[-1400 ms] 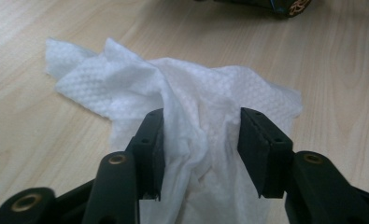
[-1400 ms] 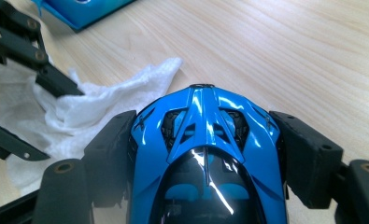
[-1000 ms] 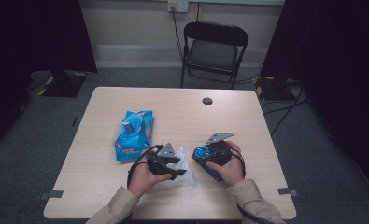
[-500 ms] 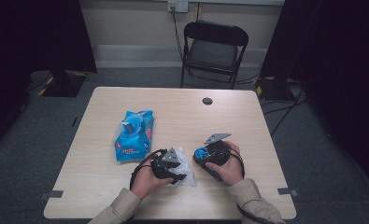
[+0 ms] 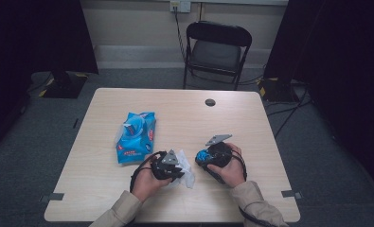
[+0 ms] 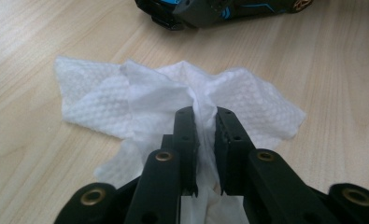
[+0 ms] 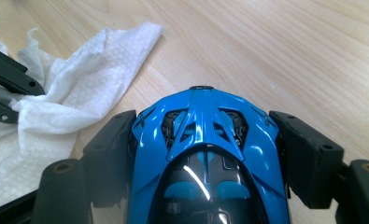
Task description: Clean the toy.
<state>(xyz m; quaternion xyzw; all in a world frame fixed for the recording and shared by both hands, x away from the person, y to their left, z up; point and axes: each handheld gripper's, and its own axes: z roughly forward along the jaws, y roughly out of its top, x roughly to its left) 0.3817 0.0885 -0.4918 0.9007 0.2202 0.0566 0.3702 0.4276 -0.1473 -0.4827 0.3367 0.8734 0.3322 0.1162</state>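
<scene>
L tongs (image 6: pixel 204 122) have just been closing & now pinch a fold of the white wipe (image 6: pixel 173 93) between the pads; 1 s ago they stood wider over it. Wipe now bunched up at the tips.

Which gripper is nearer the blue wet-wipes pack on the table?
Left. The left gripper sits just beside the wipes pack, pinching a white wipe; the right gripper, gripping the blue toy car, lies farther off.

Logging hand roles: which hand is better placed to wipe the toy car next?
Left, probably. Its claw has just closed on the white wipe beside the blue toy car, which the right claw clamps.
</scene>
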